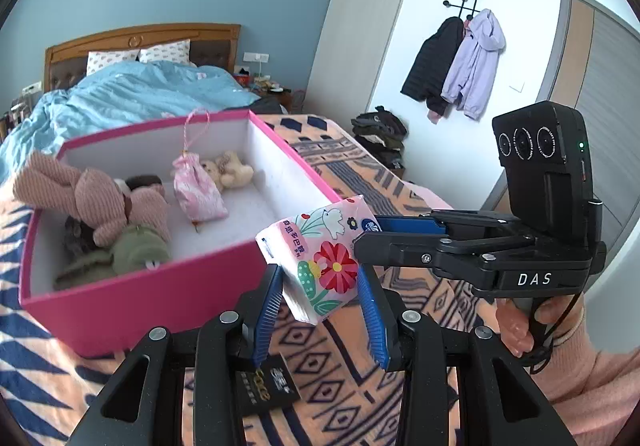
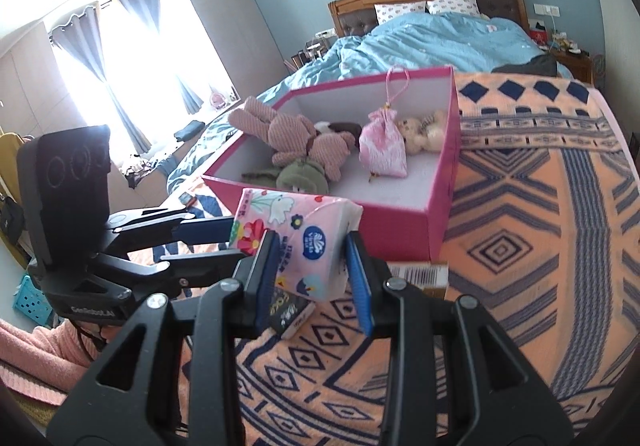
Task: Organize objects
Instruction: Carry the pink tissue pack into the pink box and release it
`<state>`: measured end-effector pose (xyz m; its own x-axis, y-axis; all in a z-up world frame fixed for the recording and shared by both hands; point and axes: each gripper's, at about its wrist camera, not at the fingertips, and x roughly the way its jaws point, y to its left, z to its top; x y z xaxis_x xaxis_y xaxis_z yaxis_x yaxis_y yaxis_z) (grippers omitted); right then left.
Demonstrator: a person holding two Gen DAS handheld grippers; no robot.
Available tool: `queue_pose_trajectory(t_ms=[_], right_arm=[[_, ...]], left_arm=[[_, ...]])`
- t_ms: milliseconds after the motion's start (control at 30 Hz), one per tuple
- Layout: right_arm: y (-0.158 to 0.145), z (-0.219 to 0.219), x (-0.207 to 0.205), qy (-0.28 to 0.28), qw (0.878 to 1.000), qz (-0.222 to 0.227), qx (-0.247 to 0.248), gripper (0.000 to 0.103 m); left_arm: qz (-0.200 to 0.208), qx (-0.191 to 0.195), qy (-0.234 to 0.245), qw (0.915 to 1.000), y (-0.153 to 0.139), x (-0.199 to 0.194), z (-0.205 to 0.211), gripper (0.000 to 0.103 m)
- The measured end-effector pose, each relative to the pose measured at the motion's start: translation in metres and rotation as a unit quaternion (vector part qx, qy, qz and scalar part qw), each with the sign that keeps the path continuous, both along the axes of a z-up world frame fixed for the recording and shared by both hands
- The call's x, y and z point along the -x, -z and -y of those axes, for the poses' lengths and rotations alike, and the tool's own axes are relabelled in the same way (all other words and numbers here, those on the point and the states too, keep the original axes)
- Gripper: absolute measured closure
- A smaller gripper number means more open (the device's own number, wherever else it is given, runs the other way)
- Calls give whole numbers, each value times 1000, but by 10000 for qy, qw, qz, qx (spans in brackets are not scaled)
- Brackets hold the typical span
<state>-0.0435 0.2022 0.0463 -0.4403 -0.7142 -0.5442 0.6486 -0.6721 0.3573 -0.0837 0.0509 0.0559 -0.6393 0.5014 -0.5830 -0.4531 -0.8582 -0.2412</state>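
Note:
A pink flower-printed tissue pack (image 1: 320, 258) hangs in the air in front of the pink box (image 1: 132, 306). Both grippers pinch it: my left gripper (image 1: 320, 278) has its blue pads on the pack's two sides, and my right gripper (image 1: 368, 234) comes in from the right and clamps the pack's far end. In the right wrist view the pack (image 2: 296, 242) sits between my right gripper's (image 2: 310, 246) pads, with the left gripper (image 2: 224, 242) holding it from the left. The box (image 2: 440, 205) holds a pink plush rabbit (image 1: 100, 201), a green plush (image 1: 132, 254), a pink pouch (image 1: 198, 185) and a small teddy bear (image 1: 230, 171).
The box stands on an orange and navy patterned blanket (image 2: 520, 246) over the bed. A black packet (image 1: 268, 386) lies on the blanket under the grippers, also in the right wrist view (image 2: 290, 314). A barcoded carton (image 2: 420, 274) lies by the box. Blue duvet (image 1: 140, 93) behind.

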Motion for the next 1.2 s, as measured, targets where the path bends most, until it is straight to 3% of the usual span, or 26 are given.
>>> queue_pose_trajectory(t_ms=[267, 600, 1200], right_arm=[[-18, 6, 19, 41, 9997, -228, -41, 65], [-26, 18, 54, 101, 9996, -248, -59, 65], [10, 24, 98, 240, 9984, 370, -343, 65]], left_arm=[[-189, 51, -43, 9998, -16, 19, 3, 65], [-64, -46, -194, 9998, -17, 50, 11, 65], [597, 58, -293, 9978, 18, 93, 8, 65]])
